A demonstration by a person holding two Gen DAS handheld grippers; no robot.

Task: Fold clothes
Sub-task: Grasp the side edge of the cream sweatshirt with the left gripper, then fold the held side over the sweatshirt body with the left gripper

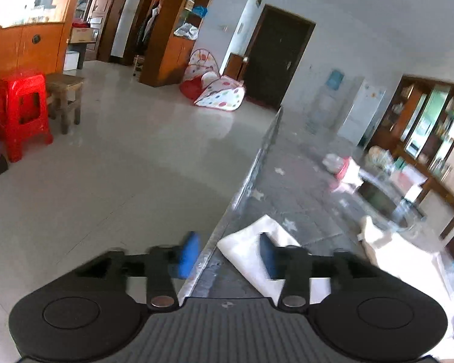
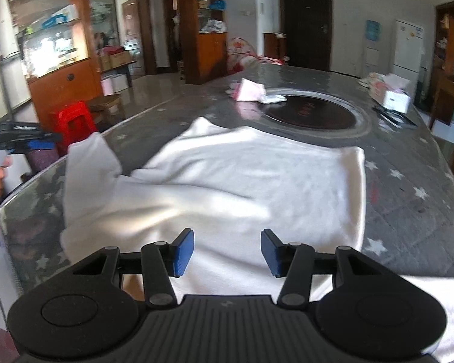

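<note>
A white garment (image 2: 227, 181) lies spread flat on the grey star-patterned table (image 2: 408, 187), one sleeve (image 2: 87, 163) reaching toward the left edge. My right gripper (image 2: 227, 251) is open and empty, just above the garment's near part. My left gripper (image 1: 227, 254) is open and empty, straddling the table's left edge (image 1: 248, 175), its right finger over the tip of the white sleeve (image 1: 251, 251). The left gripper also shows at the far left of the right wrist view (image 2: 18, 139).
A dark round inset (image 2: 311, 113) sits mid-table, with a pink cloth (image 2: 248, 90) beside it and a white box (image 2: 393, 96) at the far right. A red stool (image 1: 24, 112) and a wooden stool (image 1: 65, 96) stand on the floor to the left.
</note>
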